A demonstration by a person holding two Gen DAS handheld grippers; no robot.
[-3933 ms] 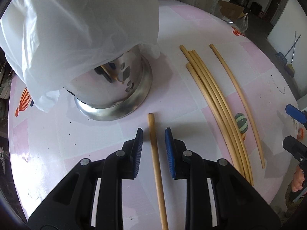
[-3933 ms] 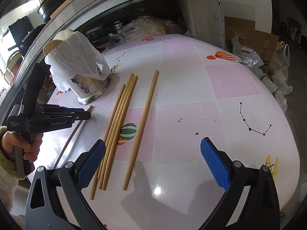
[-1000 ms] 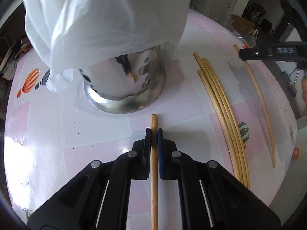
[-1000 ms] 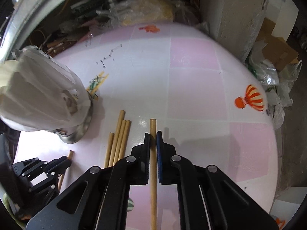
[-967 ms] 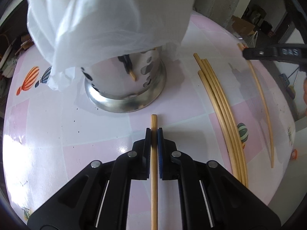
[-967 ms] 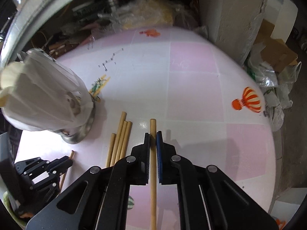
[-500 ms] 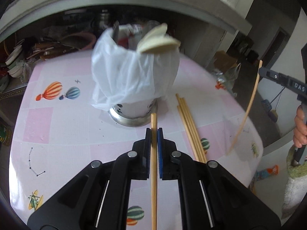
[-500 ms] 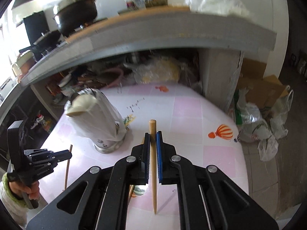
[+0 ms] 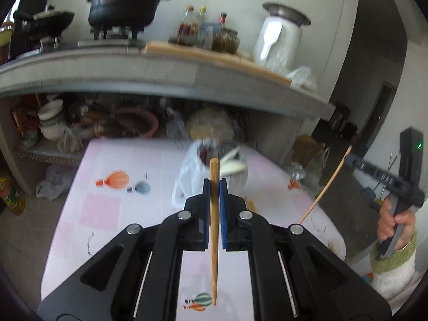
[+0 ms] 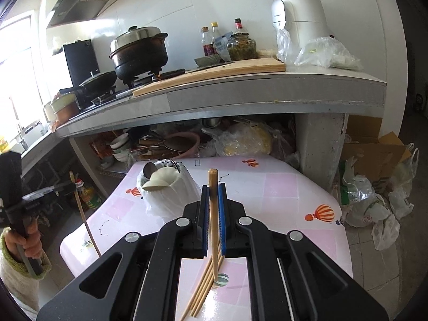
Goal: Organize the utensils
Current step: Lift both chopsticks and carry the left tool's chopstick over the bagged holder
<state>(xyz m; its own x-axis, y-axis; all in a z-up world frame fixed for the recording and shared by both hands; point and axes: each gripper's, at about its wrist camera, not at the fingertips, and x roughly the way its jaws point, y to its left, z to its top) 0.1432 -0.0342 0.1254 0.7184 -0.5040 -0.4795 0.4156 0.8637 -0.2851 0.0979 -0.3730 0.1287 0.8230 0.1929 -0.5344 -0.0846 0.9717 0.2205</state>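
Note:
My left gripper (image 9: 214, 184) is shut on a wooden chopstick (image 9: 214, 240) and holds it high above the pink table (image 9: 107, 208), tip hanging down. My right gripper (image 10: 214, 190) is shut on another chopstick (image 10: 213, 227), also lifted clear of the table. The metal utensil holder (image 10: 163, 190), draped in a white plastic bag with a pale spoon in it, stands on the table beyond both grippers. Several chopsticks (image 10: 203, 289) still lie on the table below the right gripper. Each gripper shows in the other's view, with its chopstick (image 9: 325, 187) (image 10: 83, 214).
A grey kitchen counter (image 10: 240, 99) overhangs the table's far side, carrying pots, bottles, a cutting board and a white appliance. Bowls and bags crowd the shelf under it. Plastic bags and a cardboard box (image 10: 374, 157) sit on the floor at the right.
Both grippers have risen well above the table with their chopsticks and tilted up toward level, so the counter now fills the view. The utensil holder looks smaller and farther away.

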